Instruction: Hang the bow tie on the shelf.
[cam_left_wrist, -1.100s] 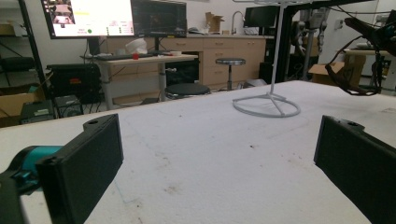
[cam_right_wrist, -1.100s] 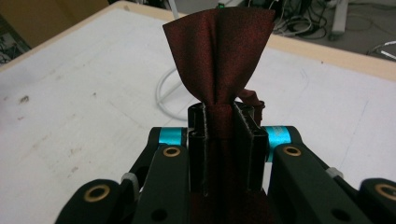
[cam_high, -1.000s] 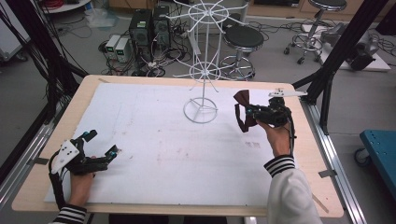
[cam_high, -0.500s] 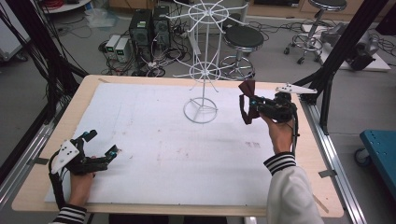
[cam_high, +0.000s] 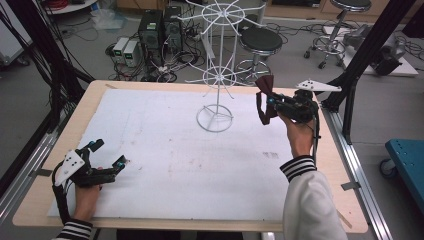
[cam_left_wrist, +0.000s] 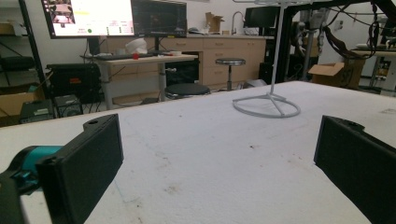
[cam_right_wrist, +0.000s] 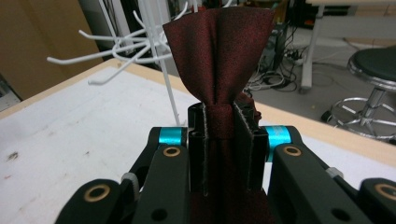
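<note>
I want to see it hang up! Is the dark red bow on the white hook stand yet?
Not yet. Done: the right gripper has the dark red cloth bow tie pinched and lifted off the white-covered table. In hand: it is held beside the white wire hook stand. Left: hanging it. The left gripper rests open.

Wire rack (cam_high: 218, 75) top cut off by high view's upper edge. Dark red cloth (cam_right_wrist: 223, 60) lower part hidden between right gripper (cam_right_wrist: 223, 140) jaws. Left gripper (cam_left_wrist: 219, 158) jaw tips cut off at frame bottom.
</note>
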